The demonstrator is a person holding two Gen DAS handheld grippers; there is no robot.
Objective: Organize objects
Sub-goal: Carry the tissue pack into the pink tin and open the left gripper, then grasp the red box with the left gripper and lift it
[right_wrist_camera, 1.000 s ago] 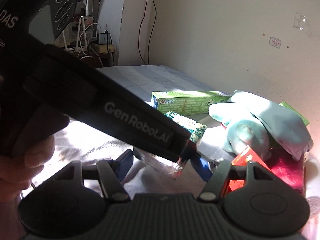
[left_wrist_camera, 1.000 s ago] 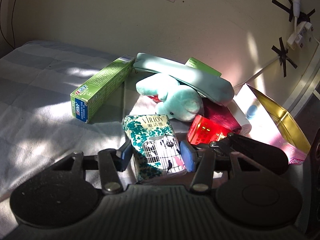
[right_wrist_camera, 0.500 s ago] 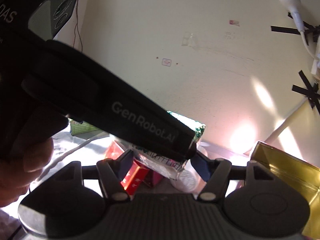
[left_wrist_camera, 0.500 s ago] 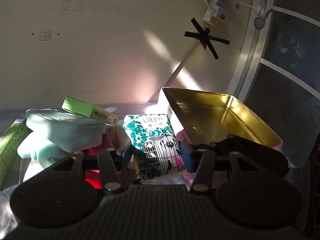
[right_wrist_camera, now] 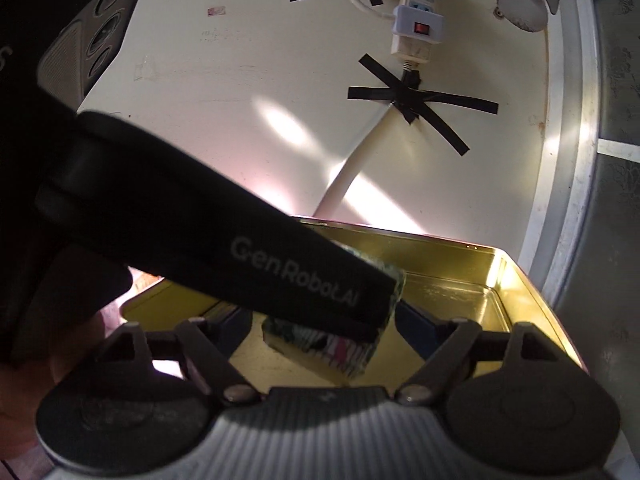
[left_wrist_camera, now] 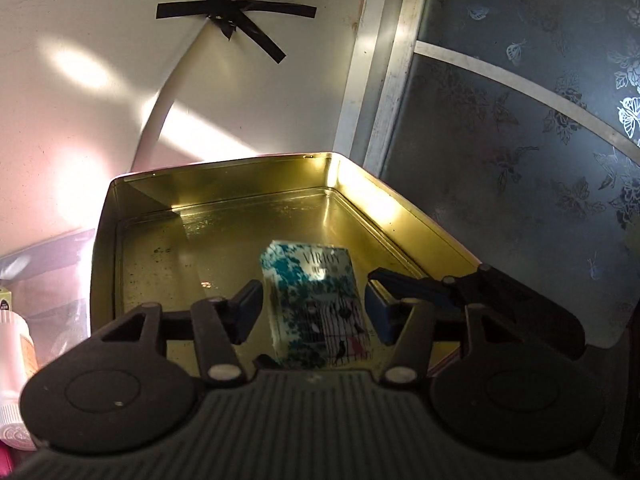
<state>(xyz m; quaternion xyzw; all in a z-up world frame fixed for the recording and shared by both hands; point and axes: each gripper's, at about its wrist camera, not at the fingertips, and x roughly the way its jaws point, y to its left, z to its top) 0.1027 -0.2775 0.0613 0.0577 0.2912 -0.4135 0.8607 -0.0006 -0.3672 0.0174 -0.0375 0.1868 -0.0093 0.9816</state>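
- L claw (left_wrist_camera: 314, 289): jaws narrow but not clamped. They have just been opening, and there's a sliver of gap btw each blue pad and the tissue pack (left_wrist_camera: 316, 308). Reads as a release, not a carry.
- Tissue pack (teal leaf print, birdcage drawing): sits btw the L pads and looks free of both. It's tilted and a bit blurred, over the near part of the tin's floor. Can't tell if it's resting on the floor or not yet down.
- R claw (right_wrist_camera: 324, 314): jaws wide, also just been opening, pads well clear of everything and holding nothing. The L claw's finger and the pack cross the space btw them, prob. why it's spread (keeps out of the way of the drop).
- Gold tin (left_wrist_camera: 400, 200): open, shallow, otherwise bare inside. Both claws point down into it, so it's likely the bin for the sorted items; low walls suit a drop from just above.
- A hand (right_wrist_camera: 24, 400) shows at the lower-left edge of the R view, gripping the L tool.
- Further out: a white jar (left_wrist_camera: 12, 360) just beside the tin's left wall, outside it, likely still to sort.
- Behind: wall w/ a black tape cross (left_wrist_camera: 228, 24) pinning a white cable, power strip (right_wrist_camera: 416, 20) above, patterned glass door (left_wrist_camera: 520, 160) to the right.
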